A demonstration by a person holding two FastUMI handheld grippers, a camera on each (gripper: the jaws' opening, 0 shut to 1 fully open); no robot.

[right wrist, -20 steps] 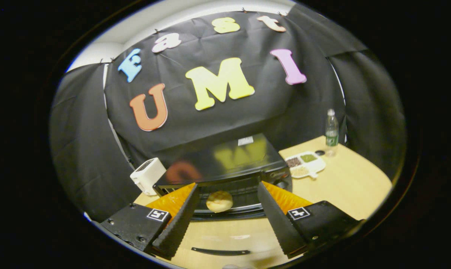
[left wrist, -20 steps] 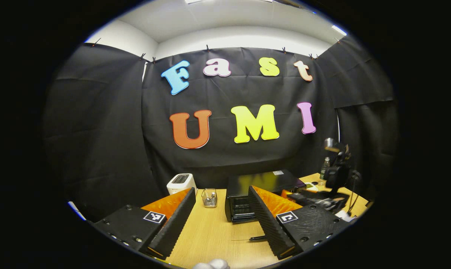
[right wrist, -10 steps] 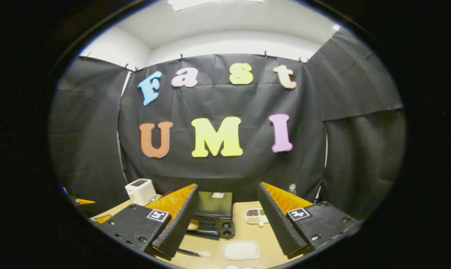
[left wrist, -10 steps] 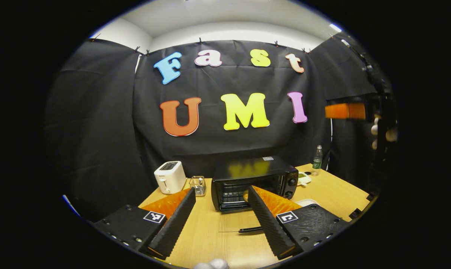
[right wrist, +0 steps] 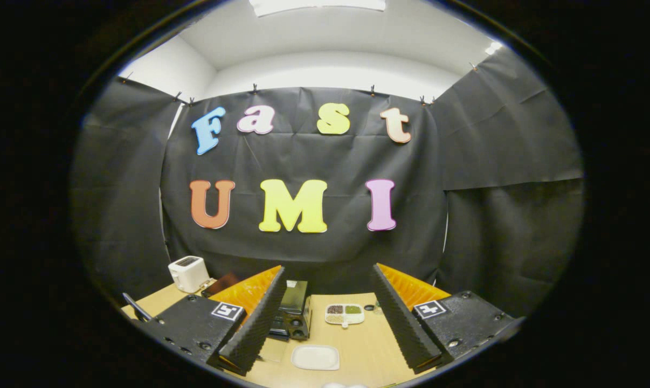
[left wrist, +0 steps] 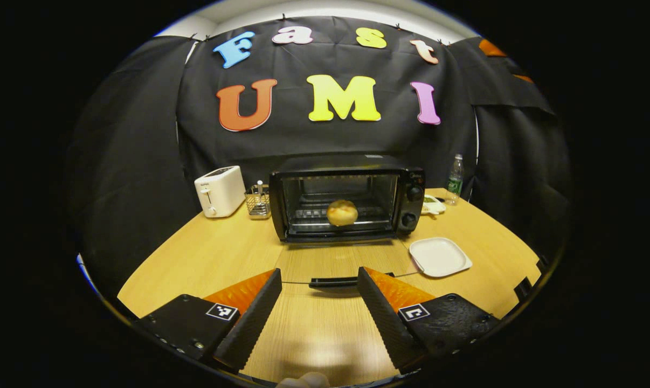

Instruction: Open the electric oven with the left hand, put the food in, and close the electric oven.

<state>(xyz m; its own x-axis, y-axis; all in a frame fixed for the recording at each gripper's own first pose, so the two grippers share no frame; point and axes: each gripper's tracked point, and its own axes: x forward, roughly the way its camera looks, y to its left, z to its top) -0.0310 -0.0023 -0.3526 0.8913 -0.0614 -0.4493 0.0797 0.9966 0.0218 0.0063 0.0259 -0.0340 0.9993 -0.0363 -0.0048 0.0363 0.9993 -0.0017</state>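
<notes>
The round golden bread roll (left wrist: 341,212) sits on the wire rack inside the black electric oven (left wrist: 346,196), well ahead of my fingers and apart from them. The oven's glass door (left wrist: 342,264) lies folded down flat toward me, and its dark bar handle (left wrist: 333,282) shows in the gap between the fingers of my left gripper (left wrist: 319,318), just beyond them and touching neither. That gripper's jaws stand wide apart and hold nothing; it hangs low over the pale wooden table (left wrist: 206,258), pointing straight at the oven's open mouth.

My right gripper (right wrist: 325,323) is also spread open and empty. It is held high and level, well back from the table, so the oven (right wrist: 292,318) looks small beside its left finger.

Right of the open door lies an empty white square plate (left wrist: 439,256), also seen low between my right gripper's fingers (right wrist: 315,357). Behind it is a white divided dish of dark and green grains (right wrist: 345,313), and a clear plastic bottle with a green label (left wrist: 454,180) stands near the cloth wall. Left of the oven are a small wire basket (left wrist: 257,200) and a white toaster (left wrist: 220,190).
</notes>
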